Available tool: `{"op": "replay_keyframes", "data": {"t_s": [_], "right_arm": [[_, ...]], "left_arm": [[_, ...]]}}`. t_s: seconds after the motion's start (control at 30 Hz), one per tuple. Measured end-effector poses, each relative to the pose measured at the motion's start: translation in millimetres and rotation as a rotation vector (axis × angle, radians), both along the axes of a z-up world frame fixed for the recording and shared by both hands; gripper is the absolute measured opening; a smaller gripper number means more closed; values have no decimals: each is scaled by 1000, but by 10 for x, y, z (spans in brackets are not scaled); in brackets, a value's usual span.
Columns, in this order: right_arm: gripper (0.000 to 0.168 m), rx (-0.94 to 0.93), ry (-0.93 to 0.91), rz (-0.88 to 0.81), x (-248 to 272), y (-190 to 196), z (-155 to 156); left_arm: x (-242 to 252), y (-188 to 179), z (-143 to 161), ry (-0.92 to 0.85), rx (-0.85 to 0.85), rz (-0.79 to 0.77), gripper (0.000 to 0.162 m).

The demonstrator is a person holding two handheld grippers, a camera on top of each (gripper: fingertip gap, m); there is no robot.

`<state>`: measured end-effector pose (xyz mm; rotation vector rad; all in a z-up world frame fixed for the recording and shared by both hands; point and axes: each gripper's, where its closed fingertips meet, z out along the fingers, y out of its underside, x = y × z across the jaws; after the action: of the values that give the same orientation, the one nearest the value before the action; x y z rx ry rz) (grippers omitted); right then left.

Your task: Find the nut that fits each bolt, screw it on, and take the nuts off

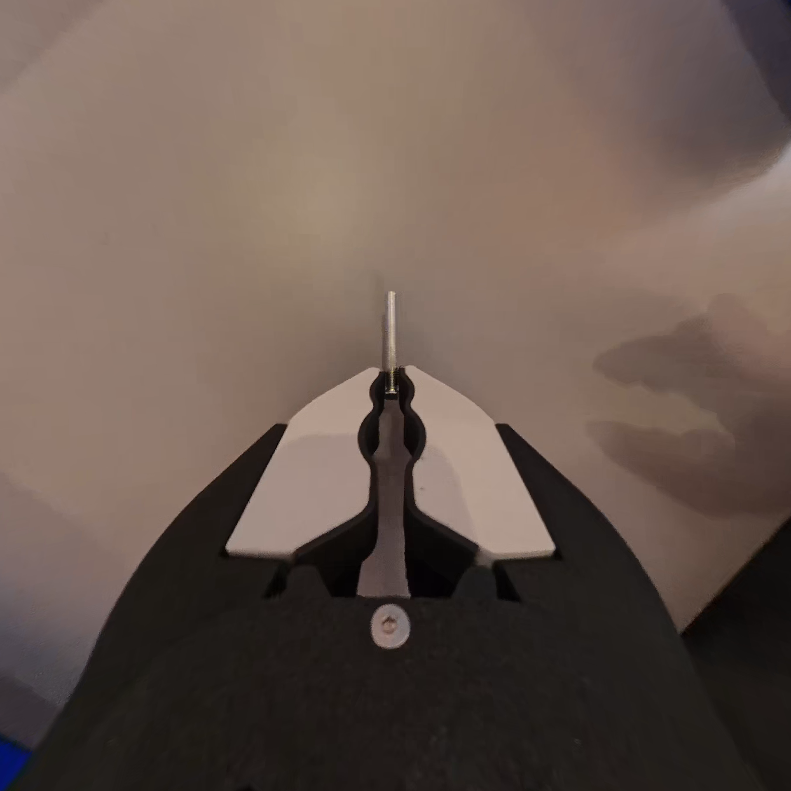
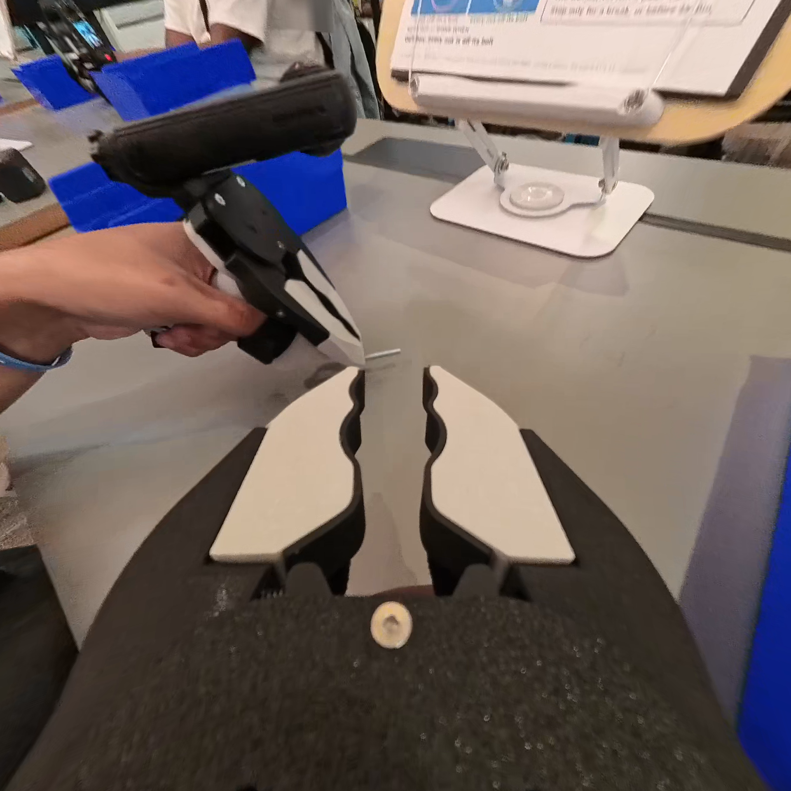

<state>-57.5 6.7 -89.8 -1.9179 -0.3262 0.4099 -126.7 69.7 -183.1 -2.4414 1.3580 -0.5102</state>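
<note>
My left gripper [image 1: 391,370] is shut on the head end of a thin silver bolt [image 1: 390,331]. The threaded shaft sticks straight out past the fingertips, over the bare grey table [image 1: 257,192]. In the right wrist view the left gripper [image 2: 357,361] is tilted down with its tips close to the table, and the bolt [image 2: 384,353] pokes out to the right. My right gripper [image 2: 393,369] is open and empty. It sits just in front of the bolt tip, with its left fingertip close under the left gripper's tips. No nut shows in either view.
A white stand [image 2: 543,209] with a printed sheet on a board [image 2: 569,38] stands at the back right. Blue bins [image 2: 295,188] sit at the back left, and another blue bin edge [image 2: 770,599] is at the right. A person's hand [image 2: 128,291] holds the left gripper. Another person stands behind. My hands' fingertips stand some 12 centimeters from each other.
</note>
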Motion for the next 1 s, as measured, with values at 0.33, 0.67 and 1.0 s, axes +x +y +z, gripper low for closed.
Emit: {"op": "replay_keyframes", "data": {"t_s": [0.33, 0.67, 1.0], "right_arm": [[27, -119, -48, 6, -74, -12, -337], [27, -131, -56, 22, -112, -19, -370], [27, -156, -71, 12, -161, -2, -455]], "left_arm": [[20, 12, -75, -51, -47, 105, 7], [-22, -261, 7, -223, -145, 171, 29], [-77, -556, 282, -349, -147, 77, 26]]}}
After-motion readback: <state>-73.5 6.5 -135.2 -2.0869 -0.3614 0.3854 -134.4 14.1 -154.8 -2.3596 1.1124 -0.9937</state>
